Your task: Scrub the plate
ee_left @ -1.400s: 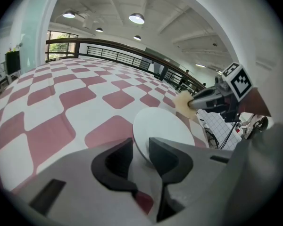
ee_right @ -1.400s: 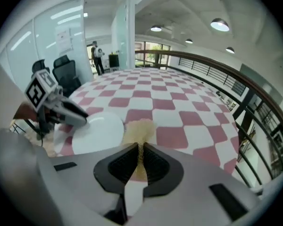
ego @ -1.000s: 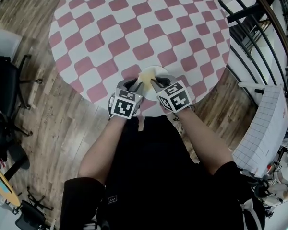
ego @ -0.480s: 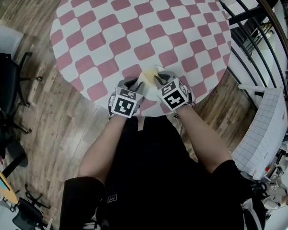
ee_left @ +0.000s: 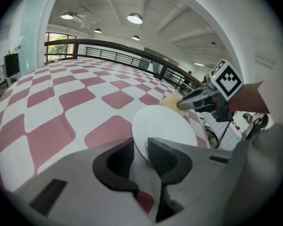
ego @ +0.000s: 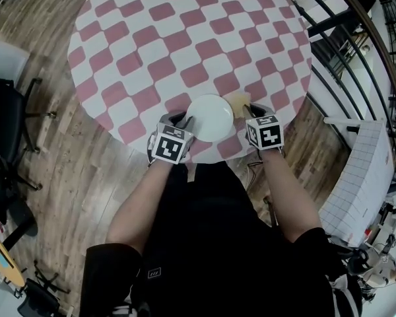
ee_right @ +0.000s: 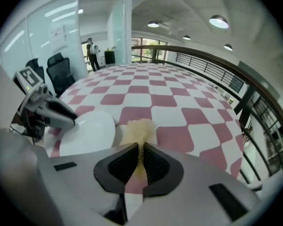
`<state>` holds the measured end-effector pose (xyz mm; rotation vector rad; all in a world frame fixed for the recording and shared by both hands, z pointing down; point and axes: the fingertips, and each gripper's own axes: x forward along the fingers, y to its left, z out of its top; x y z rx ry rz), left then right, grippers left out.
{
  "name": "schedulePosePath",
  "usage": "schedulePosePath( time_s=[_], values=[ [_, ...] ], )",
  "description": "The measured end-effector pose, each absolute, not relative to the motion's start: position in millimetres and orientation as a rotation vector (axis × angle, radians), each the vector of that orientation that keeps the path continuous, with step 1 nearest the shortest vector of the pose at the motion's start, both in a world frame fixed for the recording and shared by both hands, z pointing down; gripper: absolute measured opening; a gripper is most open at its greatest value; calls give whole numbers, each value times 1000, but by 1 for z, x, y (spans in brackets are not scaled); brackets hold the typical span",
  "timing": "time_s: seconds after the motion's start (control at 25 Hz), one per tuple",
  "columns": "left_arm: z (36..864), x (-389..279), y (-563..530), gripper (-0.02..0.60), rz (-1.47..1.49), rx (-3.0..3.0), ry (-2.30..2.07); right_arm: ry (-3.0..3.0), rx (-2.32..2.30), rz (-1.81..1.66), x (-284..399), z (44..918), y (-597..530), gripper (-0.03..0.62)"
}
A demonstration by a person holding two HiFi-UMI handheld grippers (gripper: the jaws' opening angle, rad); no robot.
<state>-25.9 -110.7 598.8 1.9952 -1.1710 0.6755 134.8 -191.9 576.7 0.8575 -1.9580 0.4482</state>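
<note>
A white plate (ego: 209, 117) lies on the checkered table near its front edge. My left gripper (ego: 185, 120) is shut on the plate's (ee_left: 164, 125) near-left rim; the rim fills the gap between the jaws (ee_left: 142, 154), which have just been closing on it. My right gripper (ego: 248, 108) is to the right of the plate, off it, shut on a thin yellow scrub pad (ego: 237, 100). In the right gripper view the pad (ee_right: 139, 130) sticks out ahead of the closed jaws (ee_right: 140, 150), beside the plate (ee_right: 87, 132).
The round table (ego: 185, 38) has a red-and-white checkered cloth and ends just behind both grippers. A black railing (ego: 346, 51) curves along the right. An office chair (ego: 6, 117) stands on the wooden floor at the left. A white gridded board (ego: 363, 183) leans at the right.
My right gripper has swung right with the yellow pad, off the plate and onto the cloth beside it. The whole plate now shows. The left gripper has stayed at the rim.
</note>
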Motion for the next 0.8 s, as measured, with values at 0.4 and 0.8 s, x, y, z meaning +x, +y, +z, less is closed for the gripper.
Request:
schedulePosePath(
  time_s=[0.4,0.8],
  values=[
    [600,-37,-112,81,661,1962,-1208,-2070,817,444,95,554,-165,40],
    [596,-34,-112,81,625,1984,-1173,-2235,703,585,47,526,-146,40]
  ],
)
